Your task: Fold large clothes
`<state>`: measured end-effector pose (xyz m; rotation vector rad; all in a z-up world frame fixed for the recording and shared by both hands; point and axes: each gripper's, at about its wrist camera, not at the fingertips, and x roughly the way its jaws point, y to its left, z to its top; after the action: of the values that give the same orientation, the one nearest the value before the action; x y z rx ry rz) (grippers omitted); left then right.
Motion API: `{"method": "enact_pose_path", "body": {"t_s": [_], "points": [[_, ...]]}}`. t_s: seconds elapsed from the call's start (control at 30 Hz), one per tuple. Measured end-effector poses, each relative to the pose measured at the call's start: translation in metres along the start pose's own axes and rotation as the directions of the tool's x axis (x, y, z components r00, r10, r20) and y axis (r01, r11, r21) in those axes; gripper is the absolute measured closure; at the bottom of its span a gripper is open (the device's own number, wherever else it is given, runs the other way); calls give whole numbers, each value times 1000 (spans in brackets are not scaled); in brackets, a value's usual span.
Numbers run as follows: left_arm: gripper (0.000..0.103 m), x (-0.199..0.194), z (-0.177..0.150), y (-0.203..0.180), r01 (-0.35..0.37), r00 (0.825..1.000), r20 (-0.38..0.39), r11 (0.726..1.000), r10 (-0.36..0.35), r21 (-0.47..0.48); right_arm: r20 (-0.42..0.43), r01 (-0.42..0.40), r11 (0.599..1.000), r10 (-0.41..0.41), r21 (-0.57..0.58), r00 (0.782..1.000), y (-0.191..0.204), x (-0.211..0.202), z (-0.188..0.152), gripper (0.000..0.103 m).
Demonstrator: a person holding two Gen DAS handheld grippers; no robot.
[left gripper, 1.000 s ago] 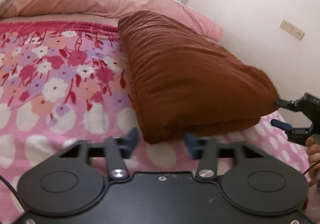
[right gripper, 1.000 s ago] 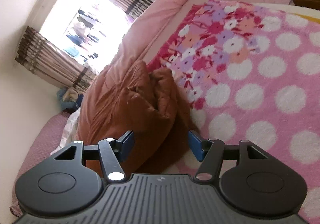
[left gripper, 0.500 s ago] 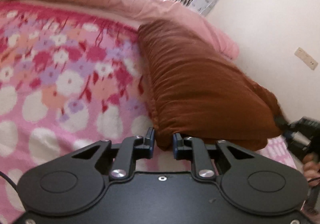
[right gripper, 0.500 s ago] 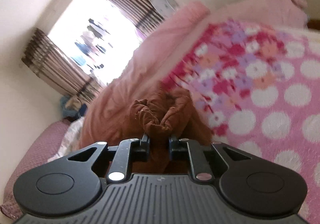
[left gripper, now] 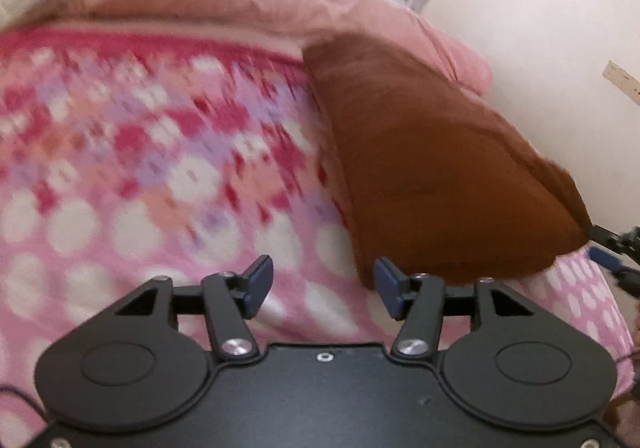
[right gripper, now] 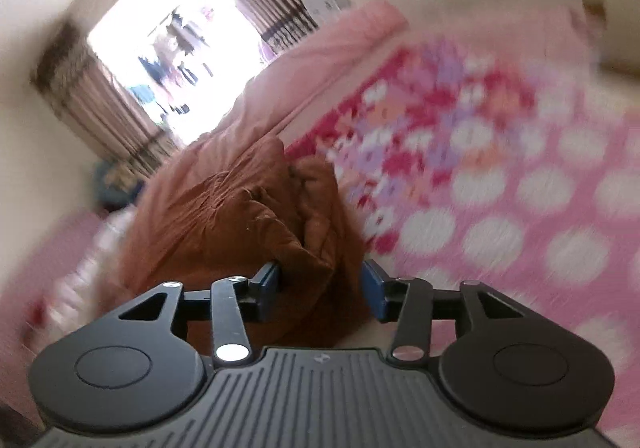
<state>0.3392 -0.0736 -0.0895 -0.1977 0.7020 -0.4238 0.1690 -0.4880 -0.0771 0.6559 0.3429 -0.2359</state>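
Observation:
A folded brown padded garment lies on the pink flowered blanket, near its right side. My left gripper is open and empty, just in front of the garment's near left corner. My right gripper is open too, with the garment's bunched end lying between and beyond its fingers; I cannot tell whether they touch it. The right gripper also shows at the far right of the left wrist view, by the garment's other corner. Both views are blurred by motion.
A rolled pink duvet lies along the far side of the bed. A white wall runs close behind the garment. A bright window with striped curtains is at the back.
Half a second ago both grippers were shut on the garment's corners. Both have opened and let it go, and both have pulled back a little.

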Motion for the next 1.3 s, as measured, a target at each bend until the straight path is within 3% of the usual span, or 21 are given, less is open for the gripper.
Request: {"method": "enact_pose_path", "body": {"t_s": [0.07,0.23,0.33,0.4,0.57,0.7,0.97,1.07,1.17,1.3], "points": [[42,-12,15,-3,23,998,57,1000,-22,-12,51,36,995,-31,-97,998,18,-12,4,48],[33,-19,45,-42,116,979,161,992,-122,45,129,19,962,17,-272,992,73,-20,6,57],[32,-3,51,-67,193,967,153,977,-205,90,110,40,950,-6,-311,994,89,-1,3,62],[32,13,51,-80,206,966,136,972,-220,109,111,91,938,-57,-334,992,94,14,-2,63],[33,54,42,-83,195,979,47,978,-199,78,69,170,925,-156,-340,985,88,38,-15,65],[32,65,33,-77,209,975,65,975,-213,71,54,182,921,-174,-346,983,83,46,-22,69],[32,60,31,-83,197,977,62,978,-202,75,32,161,932,-159,-324,987,75,49,-24,69],[33,51,44,-83,202,977,63,978,-206,60,26,152,936,-151,-318,988,79,42,-17,69],[33,39,61,-88,184,975,116,980,-192,78,63,123,942,-108,-311,992,89,30,-2,69],[33,49,84,-95,146,979,129,984,-159,104,96,92,934,-63,-345,993,109,33,17,69]]}}
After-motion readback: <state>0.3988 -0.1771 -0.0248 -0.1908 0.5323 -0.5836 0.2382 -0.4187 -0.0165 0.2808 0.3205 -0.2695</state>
